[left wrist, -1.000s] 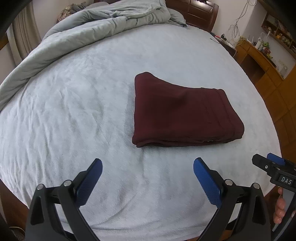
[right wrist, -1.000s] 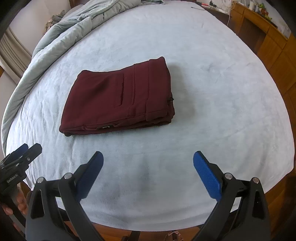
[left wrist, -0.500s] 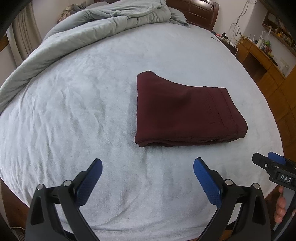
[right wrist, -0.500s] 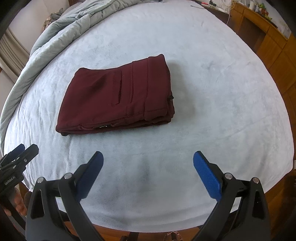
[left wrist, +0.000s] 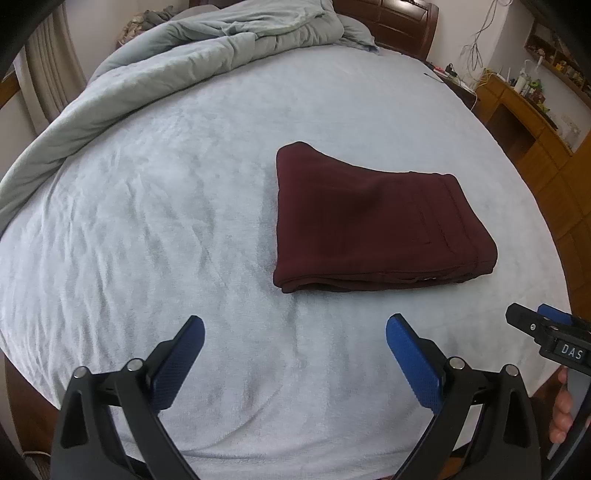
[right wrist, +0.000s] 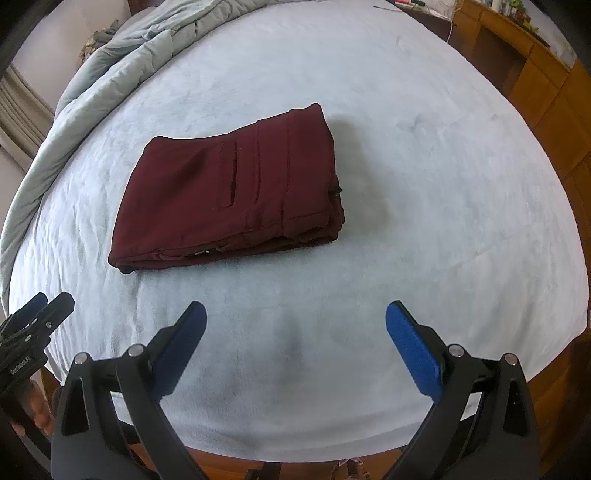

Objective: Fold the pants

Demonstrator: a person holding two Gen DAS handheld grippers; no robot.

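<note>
The dark maroon pants [left wrist: 373, 221] lie folded into a compact rectangle on the light blue bed cover [left wrist: 184, 221]; they also show in the right wrist view [right wrist: 236, 192], waistband to the right. My left gripper [left wrist: 295, 332] is open and empty, held near the bed's front edge, short of the pants. My right gripper [right wrist: 295, 328] is open and empty, also near the front edge, right of the pants. Each gripper shows at the edge of the other's view: the right one [left wrist: 546, 328], the left one [right wrist: 37, 317].
A rumpled grey duvet [left wrist: 184, 62] lies along the far left of the bed. A dark wooden headboard [left wrist: 391, 18] stands at the back. Wooden cabinets [left wrist: 535, 125] with small items run along the right side.
Both grippers have drawn back slightly from the folded pants. The pants lie still and both grippers stay open.
</note>
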